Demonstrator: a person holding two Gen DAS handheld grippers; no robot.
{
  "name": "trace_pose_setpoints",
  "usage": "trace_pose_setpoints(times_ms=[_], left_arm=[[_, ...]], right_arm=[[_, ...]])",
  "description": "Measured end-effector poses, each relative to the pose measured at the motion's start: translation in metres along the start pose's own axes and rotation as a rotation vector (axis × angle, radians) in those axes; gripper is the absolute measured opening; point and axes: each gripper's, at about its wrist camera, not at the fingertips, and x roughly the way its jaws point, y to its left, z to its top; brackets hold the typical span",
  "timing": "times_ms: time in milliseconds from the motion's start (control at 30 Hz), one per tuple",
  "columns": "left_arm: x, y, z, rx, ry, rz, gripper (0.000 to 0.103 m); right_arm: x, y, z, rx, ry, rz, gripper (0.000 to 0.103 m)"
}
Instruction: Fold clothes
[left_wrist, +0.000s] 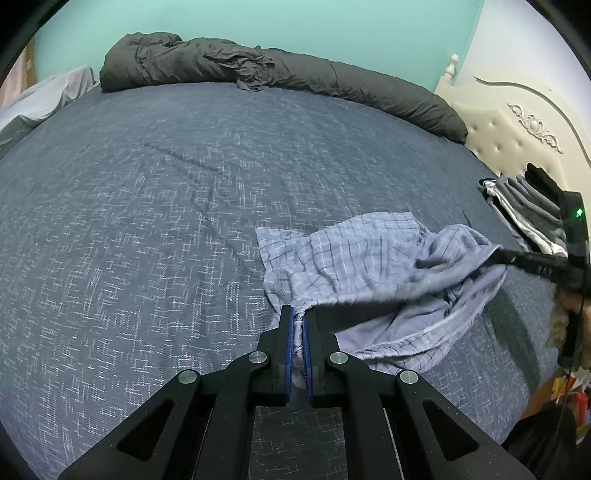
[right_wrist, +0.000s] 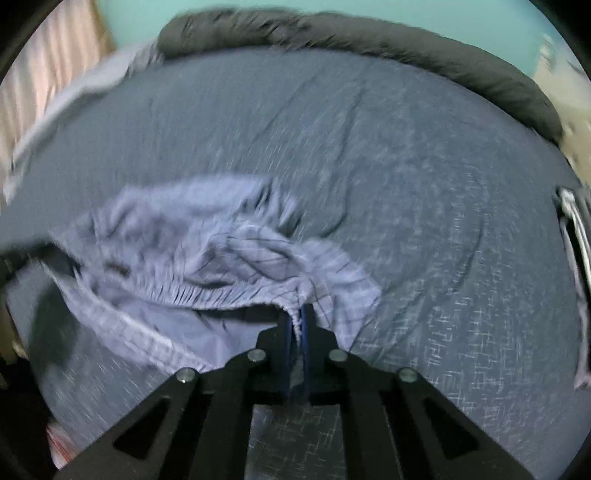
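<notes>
Light blue checked shorts (left_wrist: 369, 258) lie crumpled on the blue-grey bed sheet (left_wrist: 147, 203). My left gripper (left_wrist: 298, 317) is shut on a gathered bit of their elastic waistband, with cloth pinched between the blue pads. In the left wrist view my right gripper (left_wrist: 424, 264) reaches in from the right edge onto the same garment, blurred. The right wrist view is smeared by motion. It shows the shorts (right_wrist: 184, 240) spread to the left, and my right gripper (right_wrist: 297, 314) shut on the ruffled waistband edge.
A rolled dark grey duvet (left_wrist: 258, 70) runs along the far side of the bed. A cream carved headboard (left_wrist: 517, 122) stands at the right, with a stack of folded clothes (left_wrist: 528, 210) in front of it. A pale cloth (left_wrist: 44, 92) lies at the far left.
</notes>
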Motion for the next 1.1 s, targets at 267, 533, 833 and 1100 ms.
trace_pose_setpoints(times_ms=[267,533,833,1100], left_arm=[[0.01,-0.019,-0.002,0.064,0.023,-0.01,0.007],[0.018,-0.011,-0.003,0.04,0.045,0.005,0.008],[0.019,-0.009,-0.003,0.035,0.041,0.003,0.012],[0.018,-0.007,-0.003,0.029,0.041,-0.001,0.013]], right_arm=[[0.006,-0.043,-0.009,0.184,0.034,0.012,0.005],[-0.003,-0.03,-0.008,0.061,-0.026,-0.089,0.035],[-0.004,0.021,-0.01,-0.289,0.011,-0.197,0.039],[0.01,0.043,-0.014,-0.409,0.071,-0.16,0.039]])
